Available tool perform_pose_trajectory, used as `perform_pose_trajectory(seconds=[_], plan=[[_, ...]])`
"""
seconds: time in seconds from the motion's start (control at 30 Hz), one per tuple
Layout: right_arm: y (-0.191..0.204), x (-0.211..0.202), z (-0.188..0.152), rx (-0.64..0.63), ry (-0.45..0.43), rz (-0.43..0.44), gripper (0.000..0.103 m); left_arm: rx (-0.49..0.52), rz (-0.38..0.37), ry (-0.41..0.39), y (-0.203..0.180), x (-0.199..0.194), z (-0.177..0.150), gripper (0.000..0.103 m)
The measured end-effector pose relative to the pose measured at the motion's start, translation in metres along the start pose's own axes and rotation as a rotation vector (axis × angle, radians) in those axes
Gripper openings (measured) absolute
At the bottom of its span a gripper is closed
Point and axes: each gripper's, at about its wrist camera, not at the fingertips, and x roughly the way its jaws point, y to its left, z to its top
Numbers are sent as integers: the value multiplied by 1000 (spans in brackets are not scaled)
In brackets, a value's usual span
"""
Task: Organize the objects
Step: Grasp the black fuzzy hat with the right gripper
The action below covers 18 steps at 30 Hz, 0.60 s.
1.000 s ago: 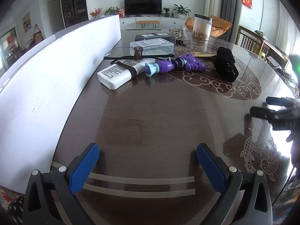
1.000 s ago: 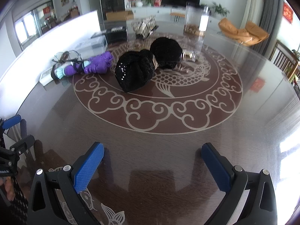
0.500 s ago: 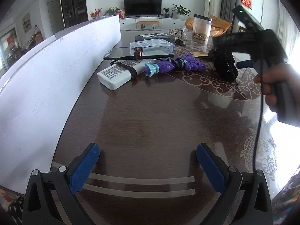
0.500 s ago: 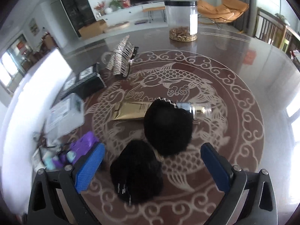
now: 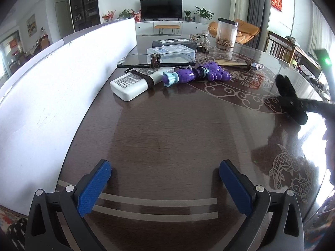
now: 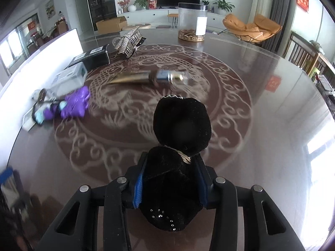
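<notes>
Black velvet hair bow: soft, light, crushable; best gripped at one lobe, as now. Right gripper just closed, clamps it, off the table, nearer than the gold tube. Left gripper: open, empty.

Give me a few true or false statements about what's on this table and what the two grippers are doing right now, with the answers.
1. The right gripper is clamped on a black velvet bow. True; its jaws have just been closing, with the bow between them.
2. The left gripper holds the purple toy. False; its jaws are wide open and empty, and the toy lies farther up the table.
3. The clear jar lies on its side. False; it stands upright at the far edge.
4. A white bottle lies beside the purple toy. True.
5. The gold tube is between the left gripper's fingers. False; it lies on the table's fish pattern.
</notes>
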Motion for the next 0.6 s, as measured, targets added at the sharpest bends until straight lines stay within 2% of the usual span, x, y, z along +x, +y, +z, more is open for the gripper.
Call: perform_pose_trajectory(seconds=[0.03, 0.07, 0.1, 0.27, 0.37, 0.6], plan=[[-2, -3, -5, -2, -6, 6, 67, 0, 0, -1, 0, 0, 0, 103], [-4, -5, -10, -5, -13, 9, 83, 0, 0, -2, 0, 0, 0, 103], [-5, -7, -15, -8, -24, 11, 89, 0, -1, -1, 1, 0, 0, 103], [-3, -13, -24, -20, -65, 37, 92, 0, -3, 37, 0, 3, 6, 103], [-2, -6, -22, -19, -36, 33, 96, 5, -53, 44, -3, 11, 23, 103], [4, -4, -22, -43, -25, 29, 98, 188, -48, -45, -35, 38, 96, 103]])
